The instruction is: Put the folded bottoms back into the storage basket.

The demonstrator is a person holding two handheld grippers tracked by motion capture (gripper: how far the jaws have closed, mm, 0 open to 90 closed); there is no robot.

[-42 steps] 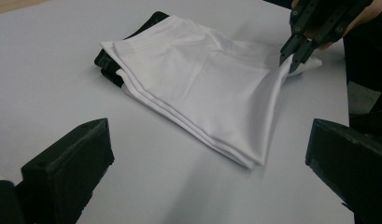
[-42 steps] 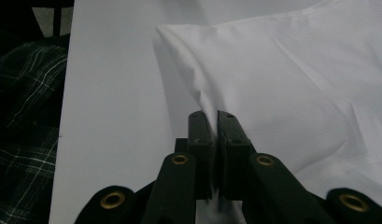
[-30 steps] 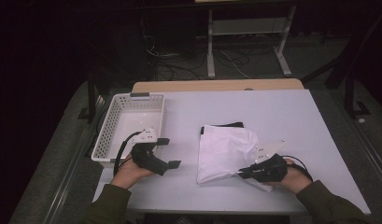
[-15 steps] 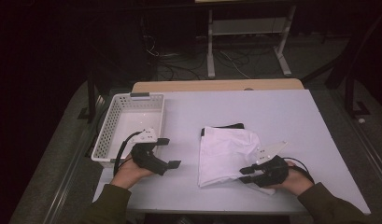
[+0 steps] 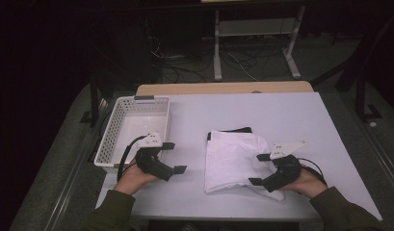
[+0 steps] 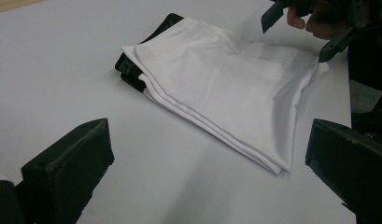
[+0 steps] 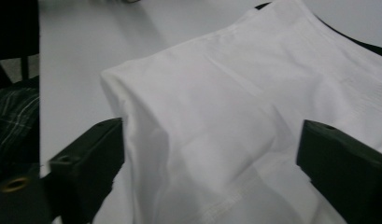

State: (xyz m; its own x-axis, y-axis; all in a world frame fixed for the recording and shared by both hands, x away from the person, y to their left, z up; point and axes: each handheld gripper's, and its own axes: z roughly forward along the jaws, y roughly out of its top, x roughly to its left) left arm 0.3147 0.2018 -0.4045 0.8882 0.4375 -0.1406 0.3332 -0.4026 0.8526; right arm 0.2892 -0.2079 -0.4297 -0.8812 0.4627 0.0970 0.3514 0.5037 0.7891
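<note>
A folded white cloth [image 5: 230, 159] lies mid-table on a black garment [image 5: 231, 130] that peeks out at its far edge. My right gripper [image 5: 258, 169] is open at the cloth's near right part, one jaw on either side of a raised fold. In the right gripper view the white cloth [image 7: 235, 93] bulges up between the open jaws of my right gripper [image 7: 212, 140]. My left gripper [image 5: 174, 157] is open over bare table, left of the cloth. Its own view shows the cloth [image 6: 226, 88], the black garment [image 6: 130, 70] and the right gripper [image 6: 297, 35] beyond.
A white mesh basket [image 5: 118, 126] stands at the left of the white table [image 5: 281, 115], just beyond my left hand. A wooden board [image 5: 223, 88] runs along the far edge. Cables and a metal stand [image 5: 252, 43] are on the dark floor behind.
My right gripper has edged a little left along the cloth's near right part and its jaws stand wider apart. The left gripper has stayed put.
</note>
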